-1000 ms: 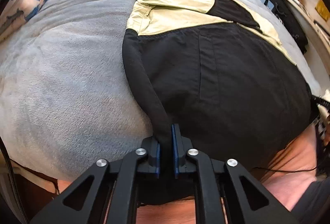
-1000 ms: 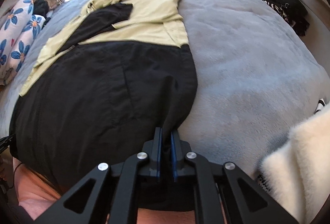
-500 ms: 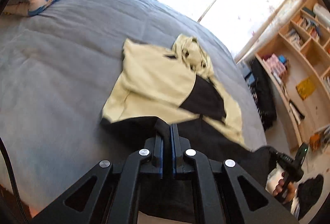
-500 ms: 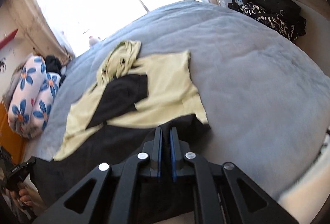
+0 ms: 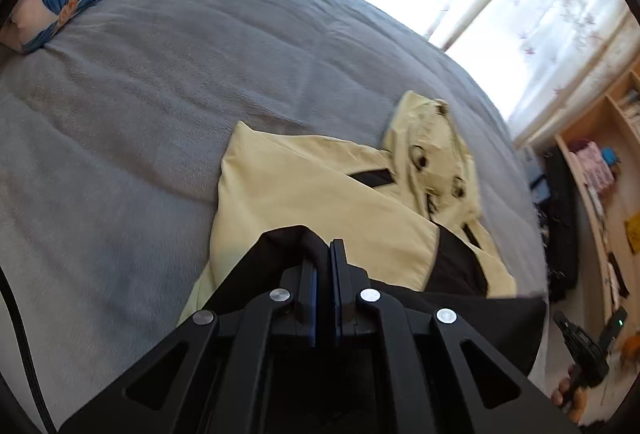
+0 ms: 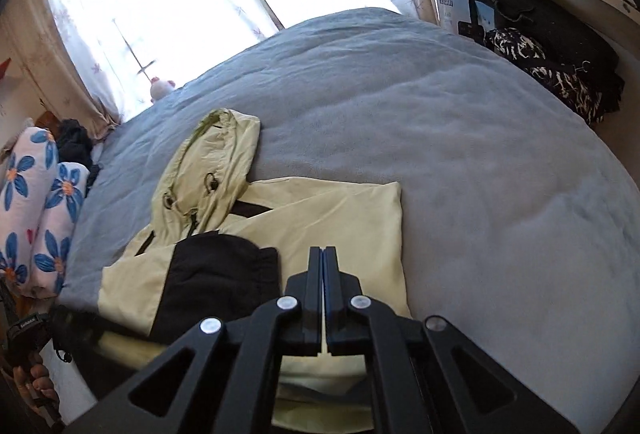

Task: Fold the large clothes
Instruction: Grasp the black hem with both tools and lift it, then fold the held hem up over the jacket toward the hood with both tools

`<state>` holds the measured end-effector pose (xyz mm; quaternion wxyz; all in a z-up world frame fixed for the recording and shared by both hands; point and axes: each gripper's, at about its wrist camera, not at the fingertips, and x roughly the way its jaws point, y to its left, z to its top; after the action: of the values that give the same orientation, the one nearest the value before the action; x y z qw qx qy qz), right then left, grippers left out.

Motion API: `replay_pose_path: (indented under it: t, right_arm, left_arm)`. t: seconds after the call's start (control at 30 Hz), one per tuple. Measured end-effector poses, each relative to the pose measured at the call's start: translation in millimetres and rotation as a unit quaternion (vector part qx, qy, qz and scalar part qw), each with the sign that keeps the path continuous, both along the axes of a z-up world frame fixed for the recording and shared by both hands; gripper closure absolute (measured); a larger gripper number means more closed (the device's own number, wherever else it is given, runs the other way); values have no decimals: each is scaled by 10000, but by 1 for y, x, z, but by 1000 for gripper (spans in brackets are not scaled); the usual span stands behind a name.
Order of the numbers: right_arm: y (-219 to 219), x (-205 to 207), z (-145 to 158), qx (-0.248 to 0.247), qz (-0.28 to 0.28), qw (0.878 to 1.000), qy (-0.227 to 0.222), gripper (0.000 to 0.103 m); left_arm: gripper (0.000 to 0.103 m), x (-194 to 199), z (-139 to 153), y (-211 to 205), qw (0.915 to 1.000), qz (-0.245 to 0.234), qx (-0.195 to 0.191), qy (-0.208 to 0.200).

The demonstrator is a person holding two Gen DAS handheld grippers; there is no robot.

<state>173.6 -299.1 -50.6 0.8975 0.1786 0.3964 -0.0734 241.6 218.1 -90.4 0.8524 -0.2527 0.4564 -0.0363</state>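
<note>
While the grey bed takes up most of the room, the only thing laid out on it is one yellow and black jacket, lying flat near the middle with its collar end toward the window; by my reckoning the folding is about halfway; the sleeves are already turned in across the chest, one black sleeve lying over the yellow, and the bottom half is raised over the upper half for the lengthwise fold; what remains is to lay that half down toward the collar and press it flat. Two flowered pillows lie at the head of the bed. Of grippers I count two; the left gripper is clamped tight on the black hem, holding it above the yellow chest; the right gripper has just been closing and its jaws now meet, and I see no cloth between them, so that corner looks to need taking up again. One hood lies spread beyond the shoulders; one small soft toy sits at the window.
</note>
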Motion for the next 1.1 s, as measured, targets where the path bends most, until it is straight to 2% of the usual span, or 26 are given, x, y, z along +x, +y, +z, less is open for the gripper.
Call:
replay_pose_path:
  t: [0.13, 0.2, 0.23, 0.27, 0.33, 0.37, 0.4, 0.47, 0.6, 0.77, 0.8, 0.83, 0.87, 0.9, 0.93, 1.03, 1.1]
  right_arm:
    - [6, 12, -14, -172, 136, 9997, 145, 103]
    - [3, 12, -23, -74, 263, 9993, 243, 98]
    - [-1, 11, -27, -49, 283, 9992, 287, 86]
    - [-5, 9, -32, -62, 267, 9990, 348, 67]
    - [-16, 2, -41, -121, 191, 9988, 433, 47]
    - [-21, -1, -45, -105, 181, 9988, 449, 46]
    - [-26, -3, -49, -72, 173, 9985, 511, 46]
    - [-37, -10, -57, 28, 176, 9975, 682, 46]
    - [-49, -22, -78, 128, 129, 9942, 1060, 46]
    - [-49, -24, -100, 679, 212, 9905, 1181, 47]
    - [-47, -23, -102, 673, 204, 9906, 1176, 51]
    - [-45, -23, -102, 555, 179, 9914, 1170, 68]
    - [-42, -22, -100, 349, 158, 9922, 1185, 78]
    - [-38, -22, -97, 168, 152, 9924, 1207, 80]
    - [-31, -23, -91, -62, 158, 9934, 1136, 84]
    - [-17, -26, -66, -649, 232, 9947, 759, 87]
    - [-12, -23, -48, -869, 242, 9948, 463, 88]
  left_arm:
    - [99, 36, -15, 1, 9993, 376, 5, 86]
    - [99, 50, -24, -2, 9989, 420, 135, 170]
    - [99, 55, -28, -3, 9989, 372, 185, 216]
    - [99, 59, -32, -4, 9988, 320, 245, 271]
    - [97, 64, -39, -3, 9987, 171, 251, 407]
    - [91, 65, -43, -1, 9985, 120, 221, 495]
    - [84, 65, -46, 0, 9983, 90, 190, 548]
    - [79, 64, -50, 4, 9981, 17, 106, 614]
    - [72, 61, -49, 6, 9977, -133, 233, 623]
    - [71, 58, -49, 1, 9966, -395, 176, 708]
    - [71, 58, -49, -2, 9962, -447, 184, 729]
    - [74, 57, -49, -5, 9959, -484, 200, 738]
    - [91, 57, -49, -8, 9957, -497, 273, 736]
    - [98, 56, -47, -10, 9956, -492, 347, 720]
    - [98, 56, -45, -11, 9957, -489, 399, 677]
    - [100, 54, -32, -12, 9969, -398, 505, 448]
    - [101, 55, -22, -11, 9976, -308, 540, 306]
